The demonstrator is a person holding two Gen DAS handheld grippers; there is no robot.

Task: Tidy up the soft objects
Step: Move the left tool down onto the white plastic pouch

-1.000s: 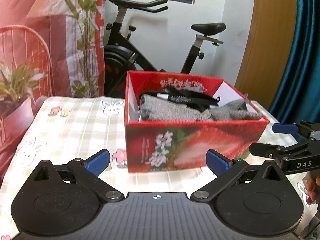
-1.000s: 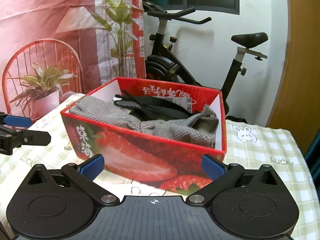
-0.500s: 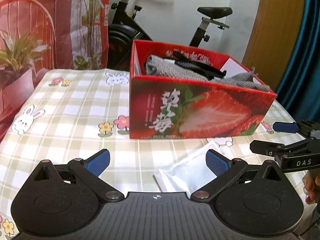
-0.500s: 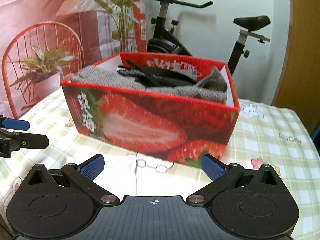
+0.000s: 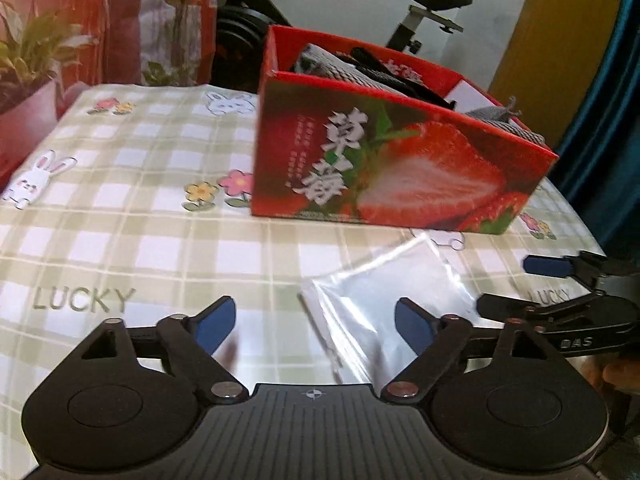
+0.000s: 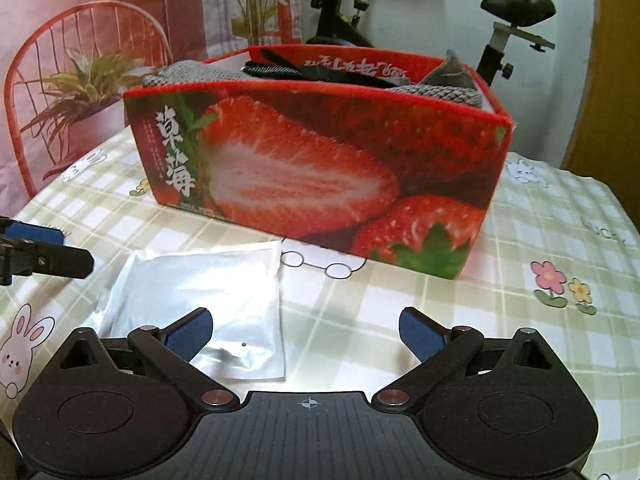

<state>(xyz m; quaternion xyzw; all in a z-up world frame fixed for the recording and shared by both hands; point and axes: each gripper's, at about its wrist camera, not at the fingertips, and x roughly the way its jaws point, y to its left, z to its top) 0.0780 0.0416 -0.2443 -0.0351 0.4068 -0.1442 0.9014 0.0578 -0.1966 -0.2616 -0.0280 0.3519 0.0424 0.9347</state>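
Observation:
A flat clear plastic bag (image 5: pixel 392 280) (image 6: pixel 200 288) lies on the checked tablecloth in front of a red strawberry box (image 5: pixel 400 168) (image 6: pixel 320 160). Grey knitted cloth (image 5: pixel 352 74) (image 6: pixel 200 74) and a black strappy item (image 6: pixel 320 72) fill the box. My left gripper (image 5: pixel 314 325) hangs low over the bag's left edge. Its jaws are closing, the bag's corner lies below their gap, and neither pad presses on it. My right gripper (image 6: pixel 304 332) is open, its left pad (image 6: pixel 188 332) above the bag's near right part. Each gripper also shows at the edge of the other's view.
A checked tablecloth (image 5: pixel 120 240) with rabbits and flowers covers the table. Behind the table stand an exercise bike (image 6: pixel 512 12), a red wire chair (image 6: pixel 80 40) with a potted plant (image 5: pixel 32 60), and a blue curtain (image 5: pixel 608 120) at the right.
Both grippers have sunk toward the table and tipped downward. The clear bag has come into view under them. The left jaws have narrowed a little.

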